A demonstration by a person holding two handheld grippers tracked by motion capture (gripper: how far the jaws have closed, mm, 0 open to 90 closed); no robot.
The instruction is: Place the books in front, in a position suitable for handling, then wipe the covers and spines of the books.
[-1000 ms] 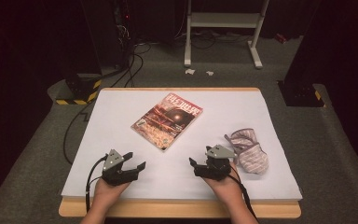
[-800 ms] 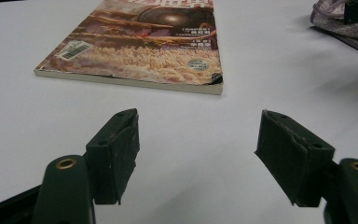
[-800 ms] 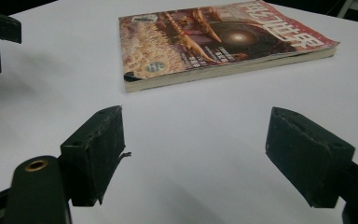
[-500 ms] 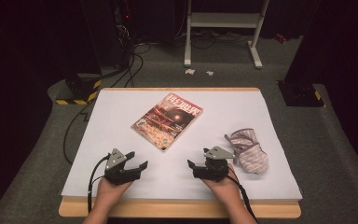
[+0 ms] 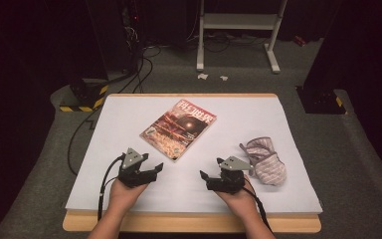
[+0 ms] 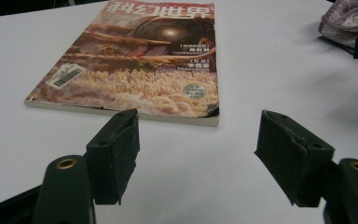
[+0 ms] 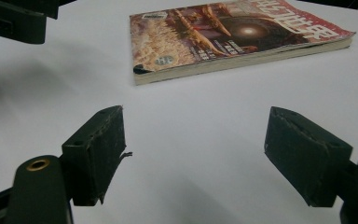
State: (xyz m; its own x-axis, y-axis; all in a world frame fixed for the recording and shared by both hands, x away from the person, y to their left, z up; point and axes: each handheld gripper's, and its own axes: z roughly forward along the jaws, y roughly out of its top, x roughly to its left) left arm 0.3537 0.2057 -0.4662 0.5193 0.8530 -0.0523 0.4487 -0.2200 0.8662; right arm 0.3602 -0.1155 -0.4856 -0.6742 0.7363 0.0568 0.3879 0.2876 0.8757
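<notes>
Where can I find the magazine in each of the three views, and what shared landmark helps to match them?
High view: the magazine lies closed at the table's centre, ahead of both grippers.
Left gripper view: top, left of centre, beyond the open jaws.
Right gripper view: top, right of centre, spine edge facing the camera.
Shared landmark: the bright glowing spot on its cover, with the barcode sticker near one corner.

Glossy paper mag, cloth pouch.

High view overhead; both claw cameras low, near, sharing the magazine.
</notes>
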